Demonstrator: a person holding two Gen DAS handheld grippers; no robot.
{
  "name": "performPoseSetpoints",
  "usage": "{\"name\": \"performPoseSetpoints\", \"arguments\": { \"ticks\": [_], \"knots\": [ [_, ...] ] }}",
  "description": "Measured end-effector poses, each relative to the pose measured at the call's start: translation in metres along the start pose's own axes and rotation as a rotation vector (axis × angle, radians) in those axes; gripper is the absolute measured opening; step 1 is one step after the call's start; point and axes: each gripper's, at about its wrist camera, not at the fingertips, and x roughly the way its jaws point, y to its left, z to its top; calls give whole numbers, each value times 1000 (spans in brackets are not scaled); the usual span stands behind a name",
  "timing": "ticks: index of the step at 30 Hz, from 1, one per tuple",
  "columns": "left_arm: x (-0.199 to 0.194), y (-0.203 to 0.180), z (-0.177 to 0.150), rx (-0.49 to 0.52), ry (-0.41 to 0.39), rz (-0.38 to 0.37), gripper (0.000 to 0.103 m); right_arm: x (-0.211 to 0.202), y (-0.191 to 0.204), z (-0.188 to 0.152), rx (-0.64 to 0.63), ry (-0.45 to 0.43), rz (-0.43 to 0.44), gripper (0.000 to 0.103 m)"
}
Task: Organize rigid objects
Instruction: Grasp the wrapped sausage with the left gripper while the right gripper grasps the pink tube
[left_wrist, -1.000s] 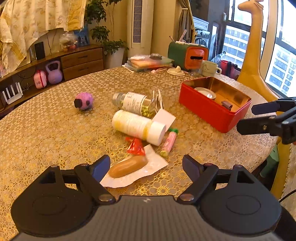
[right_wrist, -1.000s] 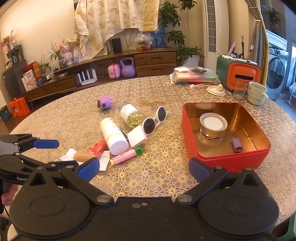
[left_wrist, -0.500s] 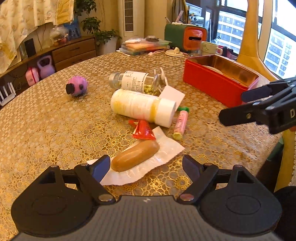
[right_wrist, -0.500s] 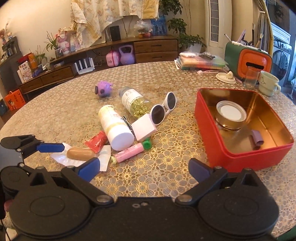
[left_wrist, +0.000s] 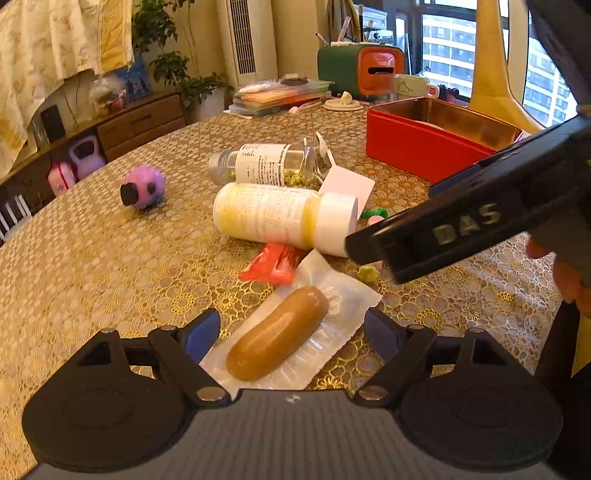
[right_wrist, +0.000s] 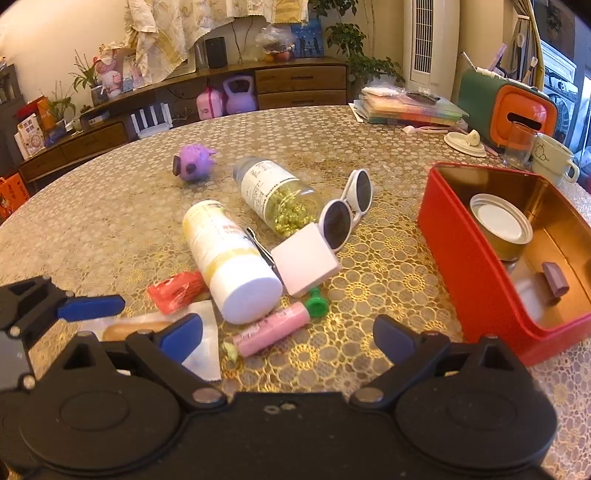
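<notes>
My left gripper (left_wrist: 291, 332) is open, low over the table, with a brown sausage in a clear wrapper (left_wrist: 277, 332) lying between its fingers, untouched. My right gripper (right_wrist: 288, 334) is open too, just short of a pink tube with a green cap (right_wrist: 273, 328). Behind these lie a yellow bottle with a white cap (right_wrist: 229, 258), a red packet (right_wrist: 177, 291), a white square block (right_wrist: 304, 264), a clear bottle of gold bits (right_wrist: 277, 192), white sunglasses (right_wrist: 347, 210) and a purple pig toy (right_wrist: 194, 166). In the left wrist view the right gripper (left_wrist: 461, 225) hides most of the pink tube.
A red tin (right_wrist: 476, 269) stands at the right with a lidded jar (right_wrist: 498, 225) and a small purple piece (right_wrist: 554, 282) inside. Books (right_wrist: 406, 110), a green and orange box (right_wrist: 509, 107), a glass and a mug (right_wrist: 552, 158) sit at the table's far side.
Both grippers have sunk closer to the table. The sausage now lies between the left fingers. The right gripper has moved left over the pink tube, filling the right of the left wrist view.
</notes>
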Motion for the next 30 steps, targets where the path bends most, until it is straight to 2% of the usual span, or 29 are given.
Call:
{"name": "performPoseSetpoints", "arguments": {
  "ticks": [10, 13, 17, 24, 30],
  "knots": [
    [5, 10, -1, -77, 6, -37, 85, 20, 1, 0, 32, 26, -17, 88],
    [4, 8, -2, -70, 2, -37, 81, 20, 3, -2, 18, 21, -25, 85],
    [2, 6, -2, -69, 1, -38, 78, 17, 4, -5, -10, 13, -46, 73],
    [-1, 2, -2, -76, 6, -32, 69, 12, 0, -10, -41, 3, -47, 62],
    [-3, -3, -1, -83, 14, -14, 63, 8, -5, -11, -32, -4, -64, 43]
  ]
}}
